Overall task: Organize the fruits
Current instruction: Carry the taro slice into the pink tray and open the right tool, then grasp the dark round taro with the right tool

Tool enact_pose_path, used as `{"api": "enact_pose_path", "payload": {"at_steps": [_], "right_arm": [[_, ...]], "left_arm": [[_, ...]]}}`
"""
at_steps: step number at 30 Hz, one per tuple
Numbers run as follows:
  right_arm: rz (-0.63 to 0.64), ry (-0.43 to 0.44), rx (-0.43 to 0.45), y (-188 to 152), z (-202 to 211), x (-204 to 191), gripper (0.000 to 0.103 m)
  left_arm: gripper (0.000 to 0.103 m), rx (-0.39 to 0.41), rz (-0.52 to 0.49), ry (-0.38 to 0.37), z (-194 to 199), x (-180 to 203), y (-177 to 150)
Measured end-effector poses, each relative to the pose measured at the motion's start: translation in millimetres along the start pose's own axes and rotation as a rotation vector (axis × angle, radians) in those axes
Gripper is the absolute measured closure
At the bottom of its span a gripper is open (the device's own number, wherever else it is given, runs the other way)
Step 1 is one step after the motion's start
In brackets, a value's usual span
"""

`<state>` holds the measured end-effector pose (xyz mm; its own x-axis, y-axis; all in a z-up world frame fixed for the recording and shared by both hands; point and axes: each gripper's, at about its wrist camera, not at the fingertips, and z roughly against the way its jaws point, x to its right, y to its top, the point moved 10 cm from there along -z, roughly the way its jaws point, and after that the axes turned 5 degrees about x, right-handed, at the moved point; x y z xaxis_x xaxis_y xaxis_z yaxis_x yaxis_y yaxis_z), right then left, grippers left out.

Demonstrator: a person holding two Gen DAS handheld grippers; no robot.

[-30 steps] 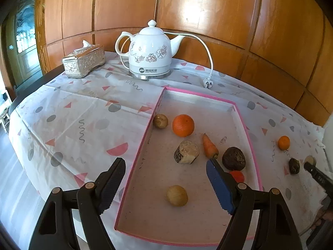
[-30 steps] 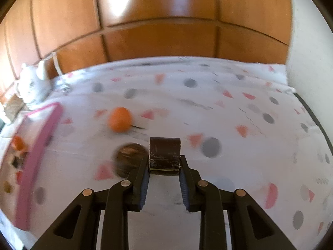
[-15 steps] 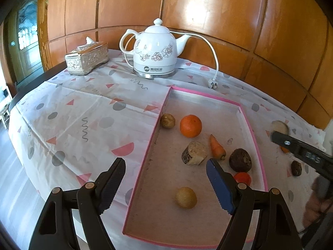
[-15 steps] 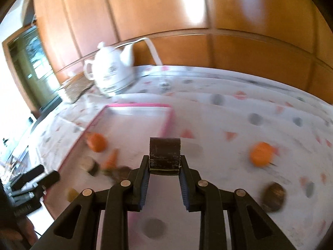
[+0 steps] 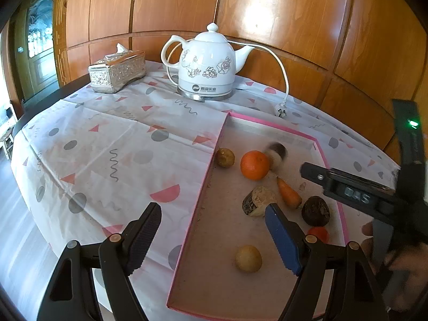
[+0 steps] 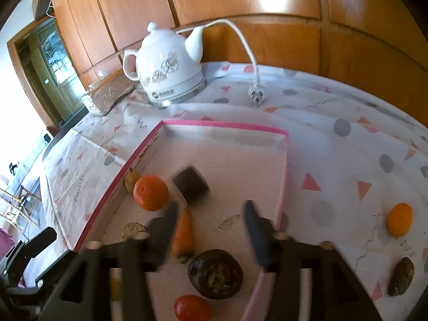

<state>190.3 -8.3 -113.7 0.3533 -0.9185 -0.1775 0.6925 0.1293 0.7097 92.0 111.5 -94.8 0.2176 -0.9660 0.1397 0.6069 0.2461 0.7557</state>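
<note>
A pink-rimmed tray (image 5: 214, 160) holds an orange (image 5: 254, 165), a carrot (image 5: 289, 194), a dark round fruit (image 5: 315, 211), a red tomato (image 5: 317, 234), a pale cut chunk (image 5: 258, 200) and two yellowish fruits. My right gripper (image 6: 210, 206) hangs over the tray with its jaws opening. A dark brown chunk (image 6: 190, 186) lies free ahead of them, beside the orange (image 6: 150, 192), and shows blurred (image 5: 276, 152) in the left wrist view. My left gripper (image 5: 211, 211) stands open over the tray's near left rim, holding nothing. A small orange (image 6: 400, 219) and a brown fruit (image 6: 401, 275) lie on the cloth right of the tray.
A white floral kettle (image 5: 208, 64) stands behind the tray, its cord ending in a loose plug (image 5: 281, 111). A silver tissue box (image 5: 117, 71) sits at the back left. Wood panelling backs the table. Patterned cloth stretches left of the tray to the table's edge.
My right gripper swung from the cloth over to the tray carrying the dark chunk, then opened, and the chunk dropped by the orange. The left gripper kept its place.
</note>
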Motion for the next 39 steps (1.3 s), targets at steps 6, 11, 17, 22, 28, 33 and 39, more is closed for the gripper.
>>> {"api": "enact_pose_path", "payload": {"at_steps": [6,11,17,22,28,33,39], "right_arm": [[0.016,-0.064,0.089,0.9,31.2,13.9,0.032],[-0.006,-0.101,0.13,-3.4,54.8,29.4,0.031],[-0.08,-0.152,0.143,-15.0,79.0,68.1,0.031],[-0.127,-0.221,0.149,-30.3,99.9,109.3,0.031],[-0.162,-0.307,0.16,-48.9,125.8,160.4,0.031],[-0.223,-0.339,0.165,-68.0,144.4,198.5,0.031],[-0.237,-0.326,0.133,-77.2,136.4,209.3,0.044]], "left_arm": [[0.019,0.009,-0.006,-0.001,3.7,6.2,0.4],[0.019,0.021,-0.028,-0.014,10.3,15.6,2.0],[0.019,0.023,-0.06,-0.037,15.0,30.3,1.8],[0.019,0.019,-0.096,-0.057,16.8,46.6,-0.7],[0.019,0.016,-0.145,-0.096,19.6,69.1,-3.7],[0.019,0.011,-0.168,-0.111,18.8,82.3,-3.9],[0.019,0.011,-0.194,-0.135,18.5,97.7,-2.8]]}}
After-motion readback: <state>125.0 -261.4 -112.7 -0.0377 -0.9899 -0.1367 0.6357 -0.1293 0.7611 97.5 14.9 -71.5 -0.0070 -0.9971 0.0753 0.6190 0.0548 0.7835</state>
